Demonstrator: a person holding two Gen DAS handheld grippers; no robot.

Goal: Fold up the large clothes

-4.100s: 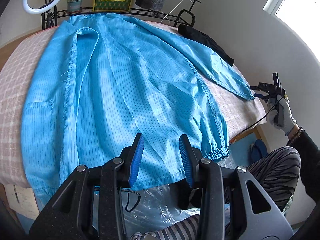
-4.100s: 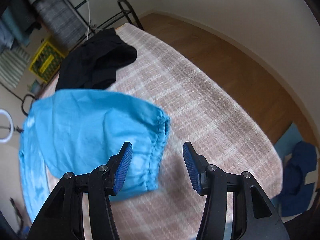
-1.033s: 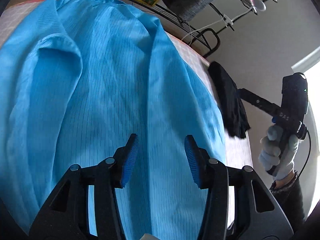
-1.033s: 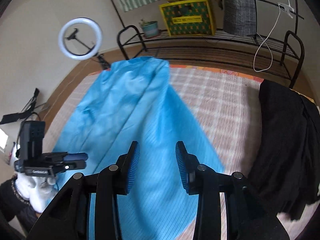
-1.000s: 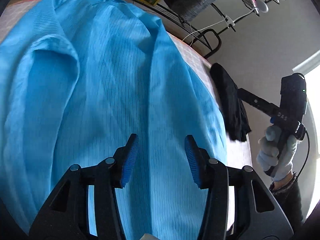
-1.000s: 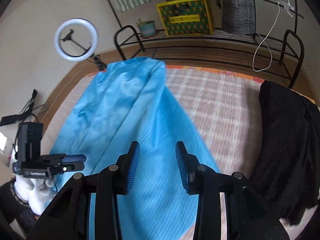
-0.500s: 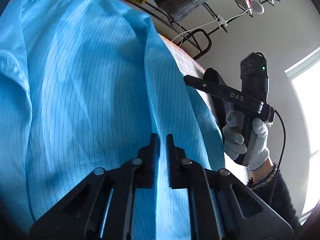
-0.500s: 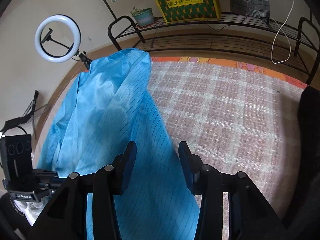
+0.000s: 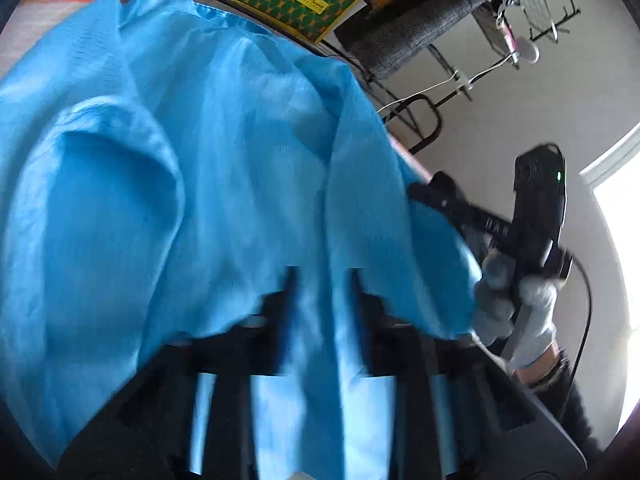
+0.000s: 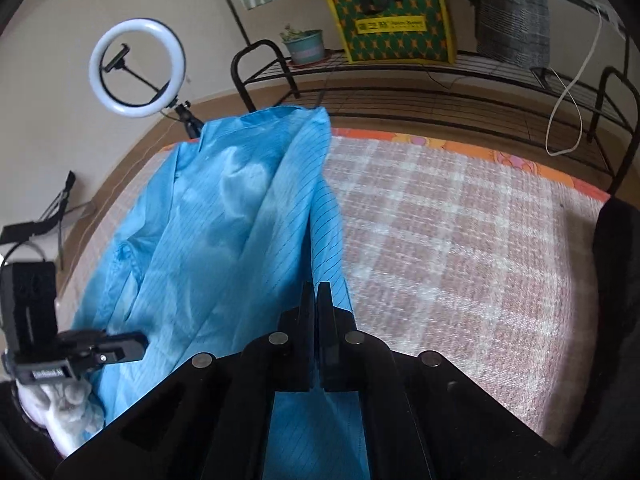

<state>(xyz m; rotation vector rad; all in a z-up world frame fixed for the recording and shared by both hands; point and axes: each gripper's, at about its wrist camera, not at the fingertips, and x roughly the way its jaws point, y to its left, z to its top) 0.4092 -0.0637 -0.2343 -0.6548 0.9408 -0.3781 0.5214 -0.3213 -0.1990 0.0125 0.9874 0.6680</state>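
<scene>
A large blue pin-striped garment (image 9: pixel 200 200) lies spread over the bed, its right side raised in a fold. In the blurred left wrist view my left gripper (image 9: pixel 323 280) has its jaws opening, standing apart, with blue cloth between them and draped over their bases. My right gripper (image 10: pixel 316 292) is shut on the garment's (image 10: pixel 240 220) right edge. From the left wrist view, the right gripper (image 9: pixel 416 192) pinches that edge, held by a gloved hand (image 9: pixel 532 312). The left gripper (image 10: pixel 138 346) shows side-on at the lower left of the right wrist view.
The bed's pink checked cover (image 10: pixel 460 240) is bare to the right of the garment. A black garment (image 10: pixel 616 260) lies at its right edge. Behind the bed stand a metal rack (image 10: pixel 440 88), a yellow-green box (image 10: pixel 394 24), a plant pot (image 10: pixel 306 46) and a ring light (image 10: pixel 138 68).
The right jaws have closed on the garment's edge. The left jaws were open, shut half a second ago, and now stand apart. Blue cloth has risen over the left gripper.
</scene>
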